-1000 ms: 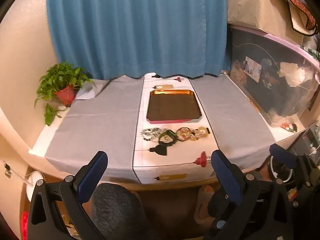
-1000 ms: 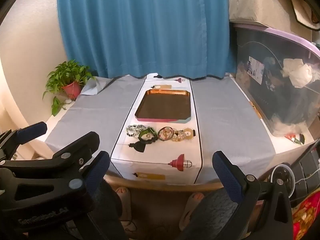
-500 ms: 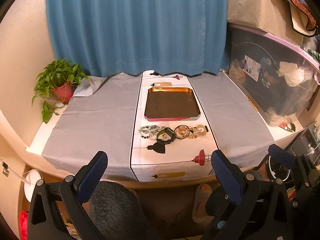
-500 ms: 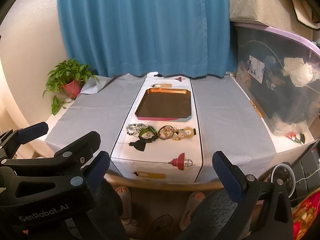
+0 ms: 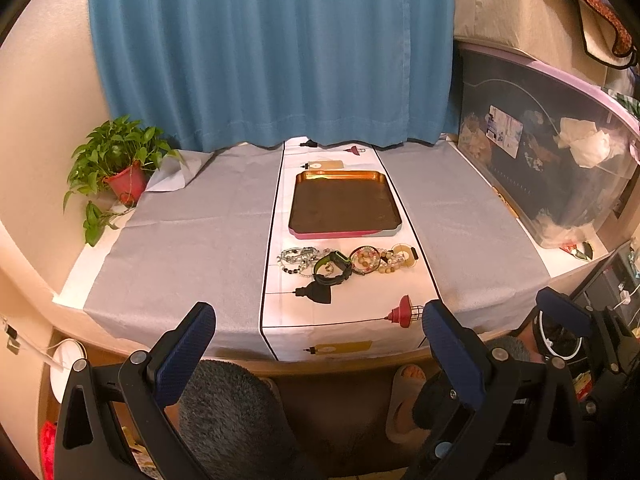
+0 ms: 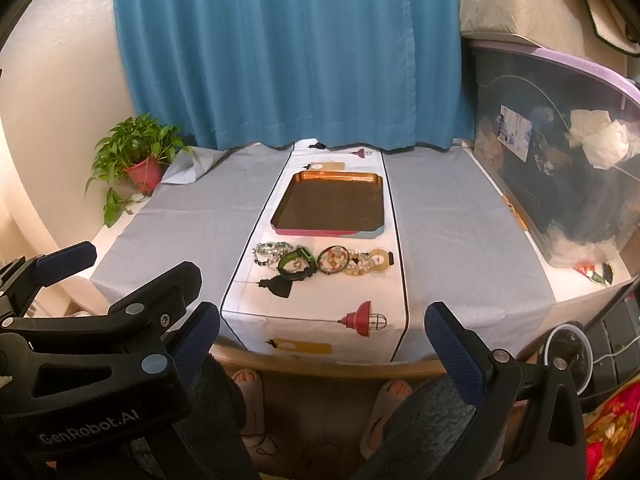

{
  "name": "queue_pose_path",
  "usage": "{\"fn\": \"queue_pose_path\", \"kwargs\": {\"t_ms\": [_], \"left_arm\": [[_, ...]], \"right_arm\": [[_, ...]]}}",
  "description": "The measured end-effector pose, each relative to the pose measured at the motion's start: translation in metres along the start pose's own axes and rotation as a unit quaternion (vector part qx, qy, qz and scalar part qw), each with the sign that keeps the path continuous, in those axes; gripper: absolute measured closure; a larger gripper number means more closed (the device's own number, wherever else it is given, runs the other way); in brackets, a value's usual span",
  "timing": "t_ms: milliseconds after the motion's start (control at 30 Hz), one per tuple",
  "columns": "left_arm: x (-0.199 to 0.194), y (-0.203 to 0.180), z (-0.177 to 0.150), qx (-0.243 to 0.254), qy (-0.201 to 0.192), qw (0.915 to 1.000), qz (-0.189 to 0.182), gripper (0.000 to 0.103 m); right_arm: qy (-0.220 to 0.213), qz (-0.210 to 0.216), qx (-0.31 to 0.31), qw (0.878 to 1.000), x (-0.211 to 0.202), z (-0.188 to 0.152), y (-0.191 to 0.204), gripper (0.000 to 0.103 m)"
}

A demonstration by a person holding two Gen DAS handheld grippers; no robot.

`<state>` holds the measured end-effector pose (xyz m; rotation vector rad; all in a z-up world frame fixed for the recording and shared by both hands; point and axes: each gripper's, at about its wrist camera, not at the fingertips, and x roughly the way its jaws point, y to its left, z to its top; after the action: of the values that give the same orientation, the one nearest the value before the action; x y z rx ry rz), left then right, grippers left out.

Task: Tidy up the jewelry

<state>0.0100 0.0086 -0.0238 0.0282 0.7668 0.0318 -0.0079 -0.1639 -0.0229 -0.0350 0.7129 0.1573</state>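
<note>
An empty tray (image 5: 340,176) (image 6: 337,176) with an orange rim and dark floor sits mid-table on the white runner. In front of it lies a row of jewelry: beaded bracelets (image 5: 297,259) (image 6: 269,254), a black and green watch (image 5: 333,267) (image 6: 298,264), a ring of tan beads (image 5: 364,259) (image 6: 334,259), pale beads (image 5: 389,261) and a gold disc (image 5: 403,252) (image 6: 379,258). My left gripper (image 5: 318,312) and right gripper (image 6: 323,312) hang open and empty before the table's front edge, well short of the jewelry. The left gripper's body (image 6: 100,320) crowds the right wrist view's left side.
A potted plant (image 5: 120,168) stands at the table's back left, with a blue curtain (image 5: 272,52) behind. A clear storage bin (image 5: 552,160) with a purple lid fills the right side. A person's slippered feet (image 6: 386,396) show under the table.
Both wrist views shifted slightly, and the table scene sits a little higher in frame. The left view's tilt levelled out. The jewelry and tray stayed put, and both grippers stayed open.
</note>
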Motion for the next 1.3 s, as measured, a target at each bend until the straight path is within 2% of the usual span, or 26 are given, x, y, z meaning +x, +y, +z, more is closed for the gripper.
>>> {"fn": "queue_pose_path", "kwargs": {"t_ms": [800,1033,1300], "left_arm": [[0.010,-0.005,-0.009,0.000,0.011,0.9999,-0.003,0.001],[0.024,-0.002,-0.007,0.004,0.025,0.9997,-0.007,0.001],[0.067,0.006,-0.010,-0.022,0.046,0.9975,-0.047,0.001]], "right_arm": [[0.008,0.002,-0.002,1.000,0.005,-0.010,-0.001,0.001],[0.025,0.004,0.002,1.000,0.023,-0.006,-0.002,0.001],[0.044,0.003,0.007,0.999,0.059,-0.008,-0.008,0.001]]}}
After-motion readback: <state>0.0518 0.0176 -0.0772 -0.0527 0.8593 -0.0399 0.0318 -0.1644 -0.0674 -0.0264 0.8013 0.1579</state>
